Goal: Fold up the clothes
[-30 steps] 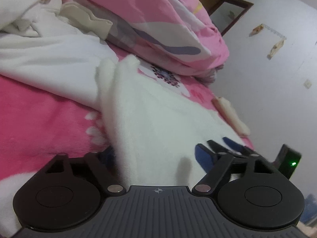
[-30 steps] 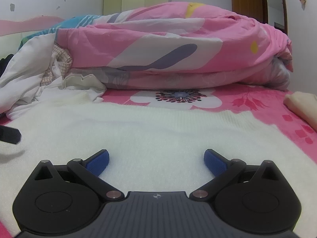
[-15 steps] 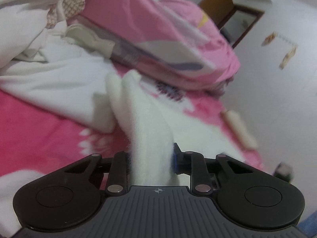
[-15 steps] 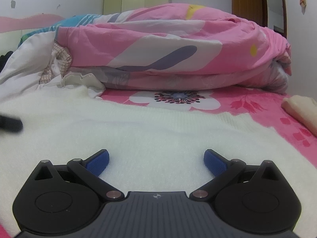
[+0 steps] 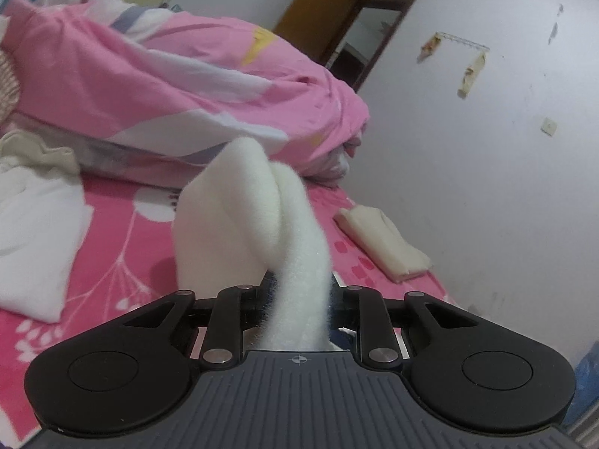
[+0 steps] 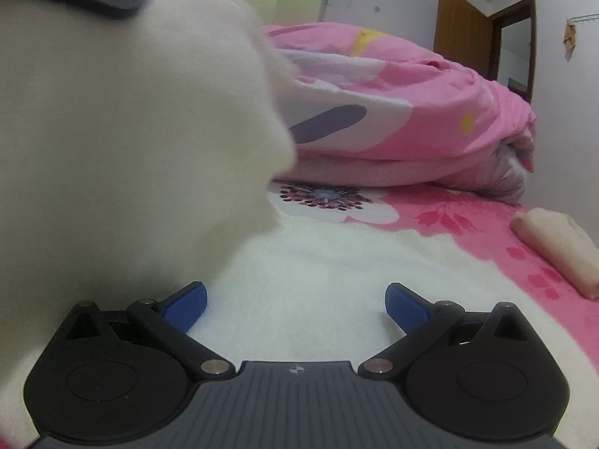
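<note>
I have the bed filling both views, its pink flowered sheet running back to a big pink quilt heaped along the far side. The white wall stands past the bed edge on my left camera, with a brown door beyond the quilt. A white bundle of bedding lies on the sheet left of centre in that view.

The white fuzzy garment is spread flat on the sheet right under my right gripper. One end of it is raised off the bed: on my left camera it rises as a thick twisted roll running up out of the left gripper, and on my right camera the same raised part is a blurred white mass covering the upper left, with a dark bar, likely the other tool, at the top left corner.

My left gripper's jaws are closing with the garment between them, and the fabric is pinched tight there, bulging above the grip. My right gripper's blue pads stand wide apart over the flat part of the garment, nothing clamped; I cannot tell whether the tips touch the pile.

A small folded cream cloth sits near the bed's wall-side edge, well apart from the garment
</note>
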`<state>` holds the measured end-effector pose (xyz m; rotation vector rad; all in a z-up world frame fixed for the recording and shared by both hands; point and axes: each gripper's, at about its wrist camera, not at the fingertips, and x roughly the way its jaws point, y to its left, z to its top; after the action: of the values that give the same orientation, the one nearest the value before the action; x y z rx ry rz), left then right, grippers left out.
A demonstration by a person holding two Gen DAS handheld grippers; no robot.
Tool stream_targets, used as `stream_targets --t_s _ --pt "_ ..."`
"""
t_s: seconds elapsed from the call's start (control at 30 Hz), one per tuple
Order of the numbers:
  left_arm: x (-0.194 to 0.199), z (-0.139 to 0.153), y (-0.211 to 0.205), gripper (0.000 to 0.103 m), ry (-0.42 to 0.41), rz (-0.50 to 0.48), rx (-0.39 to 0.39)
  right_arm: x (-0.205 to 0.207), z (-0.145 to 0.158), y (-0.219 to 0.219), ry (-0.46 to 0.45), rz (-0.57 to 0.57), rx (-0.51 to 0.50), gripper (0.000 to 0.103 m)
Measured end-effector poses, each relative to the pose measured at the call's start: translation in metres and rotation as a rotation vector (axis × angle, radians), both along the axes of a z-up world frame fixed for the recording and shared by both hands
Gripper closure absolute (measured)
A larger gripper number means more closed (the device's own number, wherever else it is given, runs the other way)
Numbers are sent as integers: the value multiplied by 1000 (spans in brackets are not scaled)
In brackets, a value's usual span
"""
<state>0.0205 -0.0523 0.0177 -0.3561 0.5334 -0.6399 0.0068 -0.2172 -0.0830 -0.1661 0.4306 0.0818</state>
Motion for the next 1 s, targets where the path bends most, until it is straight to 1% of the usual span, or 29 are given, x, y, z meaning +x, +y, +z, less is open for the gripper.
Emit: stream_targets --t_s 0.07,0.2,0.33,0.47,0.53,0.6,0.63,0.67,0.7,0.73,0.77,0.8,0.83,0.87,0.9,1.0 --pt "0 0 -9 82 3 -11 12 -15 0 -4 -17 3 -7 0" --pt "3 1 -26 82 11 -44 28 -36 -6 -18 -25 29 29 0" --pt "10 1 -53 82 16 -107 35 -50 -2 -28 -29 61 29 0" --pt "25 -17 -87 82 64 -174 42 -63 -5 -41 -38 76 56 0" --pt "34 -31 -101 82 111 -196 48 -69 -10 -49 -48 83 99 0" --pt "42 -45 -112 80 161 -220 62 -77 -18 -55 -78 91 125 0" --pt "46 -51 -117 77 181 -235 69 -82 -23 -56 -106 99 129 0" --pt "49 -54 -118 70 195 -250 63 -85 -28 -57 -131 105 126 0" --pt "51 -54 -118 60 205 -264 50 -88 -32 -57 -151 108 122 0" --pt "53 -54 -119 53 215 -277 36 -88 -34 -57 -159 111 123 0" --pt "55 -52 -118 38 228 -295 14 -88 -34 -58 -160 113 128 0" --pt "56 -48 -116 27 241 -315 -19 -88 -34 -59 -161 115 133 0" --pt "56 -45 -114 21 249 -337 -53 -88 -34 -59 -162 118 138 0" --pt "55 -42 -111 11 254 -361 -85 -88 -34 -60 -163 119 142 0" --pt "54 -38 -109 2 260 -384 -117 -88 -34 -60 -164 120 145 0" --pt "47 -27 -102 1 261 -441 -206 -89 -33 -61 -164 121 150 0"
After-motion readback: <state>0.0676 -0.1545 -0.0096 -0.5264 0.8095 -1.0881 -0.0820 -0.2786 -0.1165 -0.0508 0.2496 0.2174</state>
